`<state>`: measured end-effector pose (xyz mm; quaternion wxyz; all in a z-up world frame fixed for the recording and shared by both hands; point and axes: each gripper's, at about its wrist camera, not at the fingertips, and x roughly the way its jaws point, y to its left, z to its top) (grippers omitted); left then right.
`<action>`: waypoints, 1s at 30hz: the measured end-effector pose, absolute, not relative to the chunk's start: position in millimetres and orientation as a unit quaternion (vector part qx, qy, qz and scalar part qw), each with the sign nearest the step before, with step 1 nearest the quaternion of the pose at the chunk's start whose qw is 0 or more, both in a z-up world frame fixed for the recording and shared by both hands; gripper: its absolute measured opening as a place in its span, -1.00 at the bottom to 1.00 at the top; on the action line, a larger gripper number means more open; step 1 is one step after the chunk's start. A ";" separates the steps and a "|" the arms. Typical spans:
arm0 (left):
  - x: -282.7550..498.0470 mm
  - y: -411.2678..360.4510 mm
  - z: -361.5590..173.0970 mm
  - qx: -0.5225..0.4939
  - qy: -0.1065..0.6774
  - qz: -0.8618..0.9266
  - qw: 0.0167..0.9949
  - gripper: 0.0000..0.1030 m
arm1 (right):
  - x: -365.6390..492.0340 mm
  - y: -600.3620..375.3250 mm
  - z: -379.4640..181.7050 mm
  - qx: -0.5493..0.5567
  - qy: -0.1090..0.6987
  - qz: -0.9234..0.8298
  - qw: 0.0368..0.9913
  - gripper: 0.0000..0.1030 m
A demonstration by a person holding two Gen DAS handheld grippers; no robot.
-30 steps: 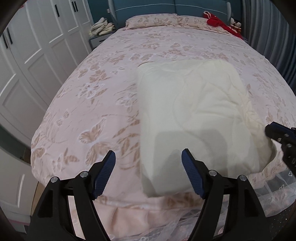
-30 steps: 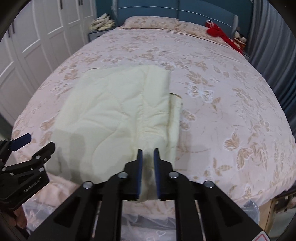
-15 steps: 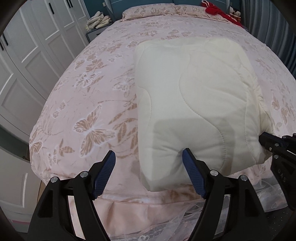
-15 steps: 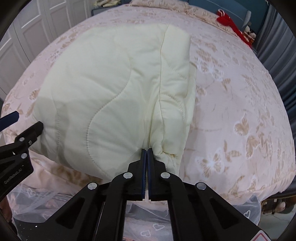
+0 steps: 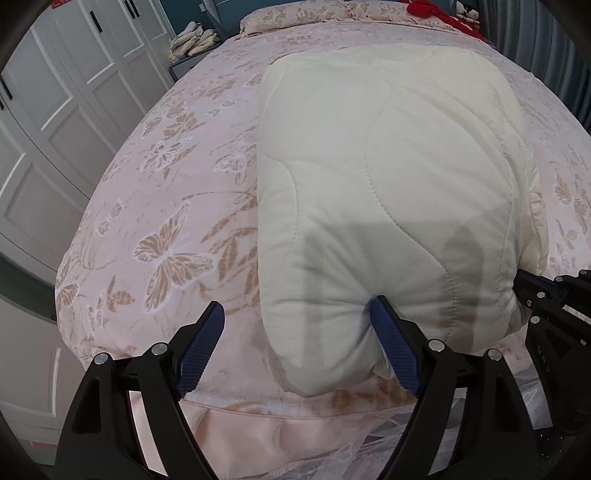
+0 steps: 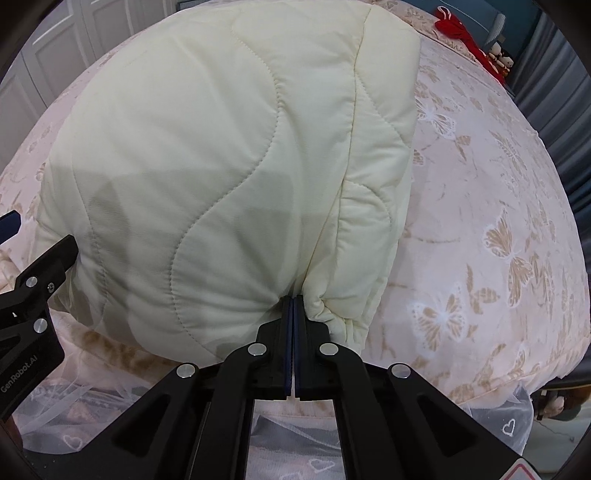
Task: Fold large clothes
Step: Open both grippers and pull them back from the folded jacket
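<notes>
Cream quilted garment (image 6: pixel 221 166) lies folded at the bed's near edge. Both grippers have dropped to it: the right gripper (image 6: pixel 293 301) has pinched shut on its hem, while the left gripper (image 5: pixel 295 332) has just widened around a corner, ungripped. Beyond spread the pink butterfly bedspread (image 5: pixel 166 177), pillows (image 5: pixel 295 14) and white wardrobes (image 5: pixel 74 74).

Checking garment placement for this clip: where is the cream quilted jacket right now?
The cream quilted jacket lies folded on the floral bedspread at the bed's near edge, in both wrist views.

I see a pink butterfly-print bedspread (image 5: pixel 166 206), white wardrobe doors (image 5: pixel 66 99), a red cloth (image 6: pixel 458 29) by the pillows (image 5: pixel 295 16), and grey curtains (image 6: pixel 554 96).
</notes>
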<state>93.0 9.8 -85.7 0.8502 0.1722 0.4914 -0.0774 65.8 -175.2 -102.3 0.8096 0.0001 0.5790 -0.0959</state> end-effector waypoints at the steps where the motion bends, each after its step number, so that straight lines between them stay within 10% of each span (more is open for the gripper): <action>1: 93.0 9.0 -86.8 0.173 0.491 -0.076 0.850 0.56 | 65.3 -175.1 -103.1 0.001 0.579 -0.096 0.810 -1.00; 17: 87.5 -0.7 -84.2 0.190 0.480 -0.036 0.856 0.59 | 57.8 -182.3 -86.1 0.035 0.575 -0.096 0.812 -1.00; 30: 58.4 2.7 -44.1 0.153 0.461 -0.029 0.874 0.56 | 12.8 -189.0 -35.6 0.054 0.527 -0.105 0.842 -0.45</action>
